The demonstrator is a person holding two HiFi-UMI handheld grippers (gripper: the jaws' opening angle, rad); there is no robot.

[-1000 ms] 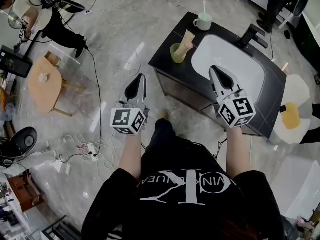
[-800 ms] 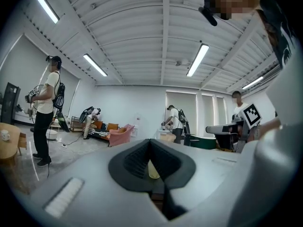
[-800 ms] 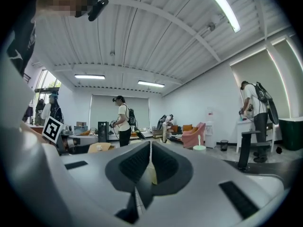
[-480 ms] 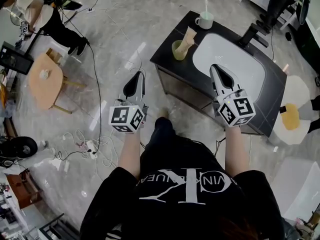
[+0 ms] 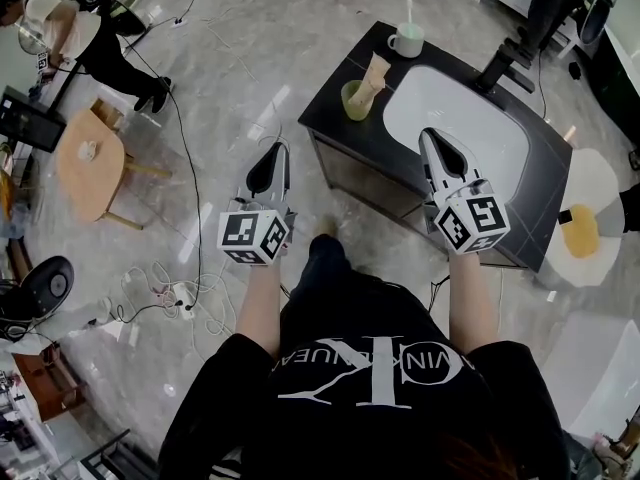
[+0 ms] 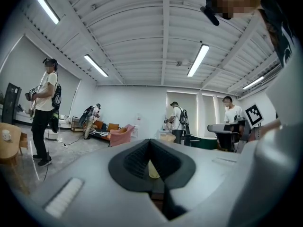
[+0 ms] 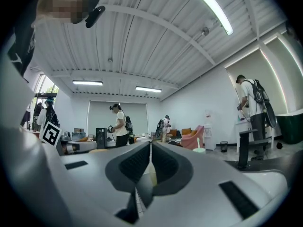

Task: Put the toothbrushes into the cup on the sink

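Note:
A black counter (image 5: 350, 133) holds a white sink basin (image 5: 470, 128). At its far edge stands a pale mint cup (image 5: 406, 43) with one light toothbrush (image 5: 409, 12) upright in it. A green cup (image 5: 354, 104) with a beige item (image 5: 376, 76) in it sits at the counter's left corner. My left gripper (image 5: 276, 149) is shut and empty, held level over the floor left of the counter. My right gripper (image 5: 430, 136) is shut and empty, held over the basin's near side. The mint cup (image 7: 199, 150) shows small in the right gripper view, and my right gripper (image 7: 151, 144) points toward it.
A black faucet (image 5: 500, 71) stands at the basin's far right. Cables (image 5: 190, 298) trail over the floor at the left, near a round wooden table (image 5: 88, 163). A person (image 5: 90, 38) stands at the far left. Other people (image 6: 177, 122) stand across the room.
Both grippers stay where they were, shut. The person at the far left has shifted a little along the wall.

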